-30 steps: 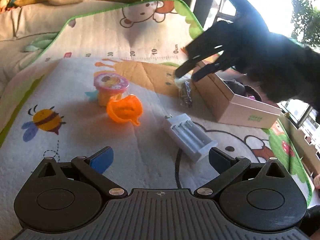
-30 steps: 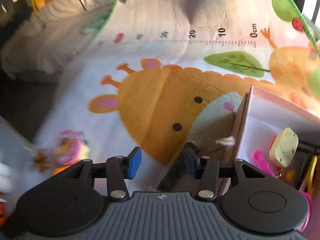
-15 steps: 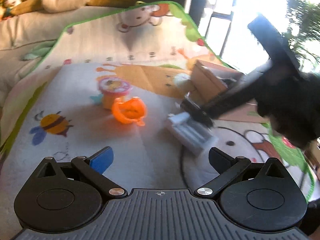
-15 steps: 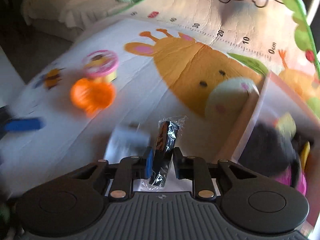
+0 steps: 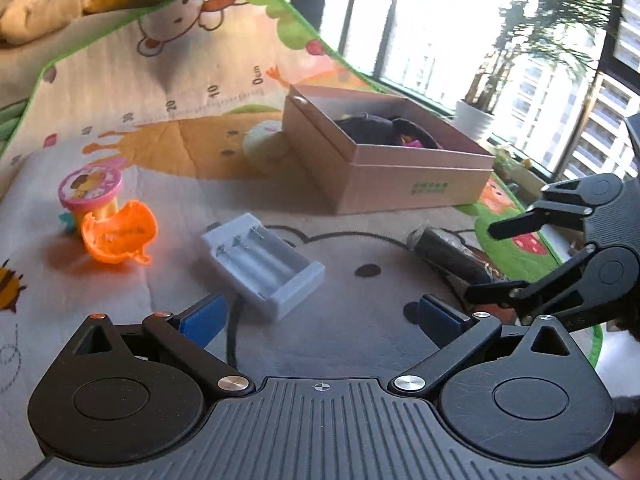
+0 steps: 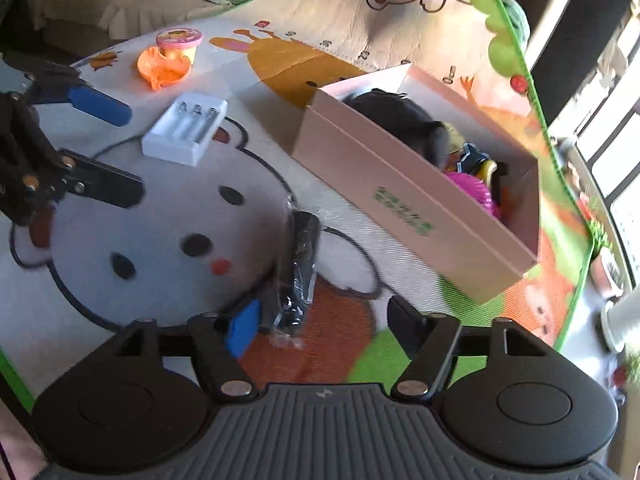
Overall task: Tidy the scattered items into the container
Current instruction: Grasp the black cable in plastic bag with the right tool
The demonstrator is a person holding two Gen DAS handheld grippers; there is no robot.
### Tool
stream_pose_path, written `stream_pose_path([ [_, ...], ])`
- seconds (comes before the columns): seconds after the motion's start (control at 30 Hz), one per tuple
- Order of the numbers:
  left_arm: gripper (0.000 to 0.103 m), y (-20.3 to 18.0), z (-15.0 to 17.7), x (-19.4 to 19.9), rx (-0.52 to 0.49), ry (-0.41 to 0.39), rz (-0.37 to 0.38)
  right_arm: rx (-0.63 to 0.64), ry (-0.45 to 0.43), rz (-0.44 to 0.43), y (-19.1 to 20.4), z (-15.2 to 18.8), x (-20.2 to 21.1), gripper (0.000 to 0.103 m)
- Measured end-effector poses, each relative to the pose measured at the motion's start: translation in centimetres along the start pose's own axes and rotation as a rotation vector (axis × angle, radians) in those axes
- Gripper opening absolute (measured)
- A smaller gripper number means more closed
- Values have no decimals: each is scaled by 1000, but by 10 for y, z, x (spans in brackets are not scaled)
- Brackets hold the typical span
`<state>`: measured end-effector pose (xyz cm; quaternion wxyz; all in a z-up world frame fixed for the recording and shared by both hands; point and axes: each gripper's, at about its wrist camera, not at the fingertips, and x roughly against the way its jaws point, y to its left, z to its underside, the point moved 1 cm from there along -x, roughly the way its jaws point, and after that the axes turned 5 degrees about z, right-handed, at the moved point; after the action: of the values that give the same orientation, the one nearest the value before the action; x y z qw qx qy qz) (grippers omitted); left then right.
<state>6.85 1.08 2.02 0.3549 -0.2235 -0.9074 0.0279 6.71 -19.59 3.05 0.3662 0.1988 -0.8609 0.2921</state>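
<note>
A black packet in clear wrap [image 6: 300,264] lies on the play mat in front of the pink box [image 6: 400,200]. It sits just inside the blue left pad of my right gripper [image 6: 324,320], whose jaws are opening and no longer press on it. From the left wrist view the packet [image 5: 448,252] lies by the right gripper [image 5: 480,263]. My left gripper [image 5: 320,316] is open and empty, close behind the white battery charger [image 5: 264,260]. An orange toy [image 5: 118,234] leans against a pink-lidded tub [image 5: 90,188] at the left.
The pink box [image 5: 384,152] holds a black soft thing, a pink spiky ball [image 6: 472,188] and yellow bits. The mat's green edge [image 6: 560,184] runs right behind it. A white plant pot [image 5: 474,120] stands by the window. Bedding [image 6: 120,8] lies at the far left.
My right gripper shut on the black packet beside the box, carried it round to the mat in front of the box, then spread its jaws off it. The left gripper swung right.
</note>
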Motion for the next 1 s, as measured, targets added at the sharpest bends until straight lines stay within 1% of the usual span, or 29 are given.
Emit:
stream_pose_path([
  [0.13, 103, -12, 6, 7, 21, 18, -114, -30, -53, 35, -26, 7, -9, 78],
  [0.2, 103, -16, 6, 8, 48, 21, -171, -62, -79, 67, -35, 16, -10, 80],
  [0.23, 103, -16, 3, 6, 75, 18, -185, -81, -87, 84, -38, 20, -9, 81],
  [0.27, 103, -16, 0, 4, 98, 8, -186, -112, -95, 94, -42, 25, -7, 81],
  [0.33, 103, -12, -8, -5, 131, -14, -197, -223, -121, 77, -50, 36, 3, 83],
  [0.4, 103, -8, -17, -20, 138, -19, -221, -339, -155, 58, -55, 48, 13, 87],
  [0.47, 103, -3, -23, -35, 126, -13, -237, -432, -180, 75, -54, 59, 21, 88],
  [0.53, 103, 2, -29, -47, 89, 5, -268, -498, -186, 105, -50, 69, 26, 88],
  [0.57, 103, 4, -32, -51, 68, 14, -267, -523, -183, 112, -48, 72, 27, 88],
  [0.67, 103, 8, -37, -55, 35, 15, -199, -560, -157, 89, -42, 74, 25, 89],
  [0.7, 103, 8, -38, -55, 19, 4, -174, -550, -148, 83, -40, 72, 23, 91],
  [0.77, 98, 8, -39, -58, -35, -17, -115, -516, -132, 83, -35, 66, 17, 91],
  [0.8, 87, 8, -39, -60, -64, -12, -90, -501, -129, 79, -33, 62, 15, 91],
  [0.83, 72, 8, -38, -62, -92, 5, -59, -488, -131, 71, -31, 58, 14, 91],
  [0.87, 72, 7, -37, -63, -125, 34, -12, -478, -136, 65, -29, 55, 15, 91],
  [0.9, 73, 5, -36, -62, -161, 46, 17, -471, -142, 63, -27, 53, 16, 91],
  [1.0, 74, -4, -27, -52, -269, 95, 74, -457, -152, 62, -25, 51, 18, 94],
])
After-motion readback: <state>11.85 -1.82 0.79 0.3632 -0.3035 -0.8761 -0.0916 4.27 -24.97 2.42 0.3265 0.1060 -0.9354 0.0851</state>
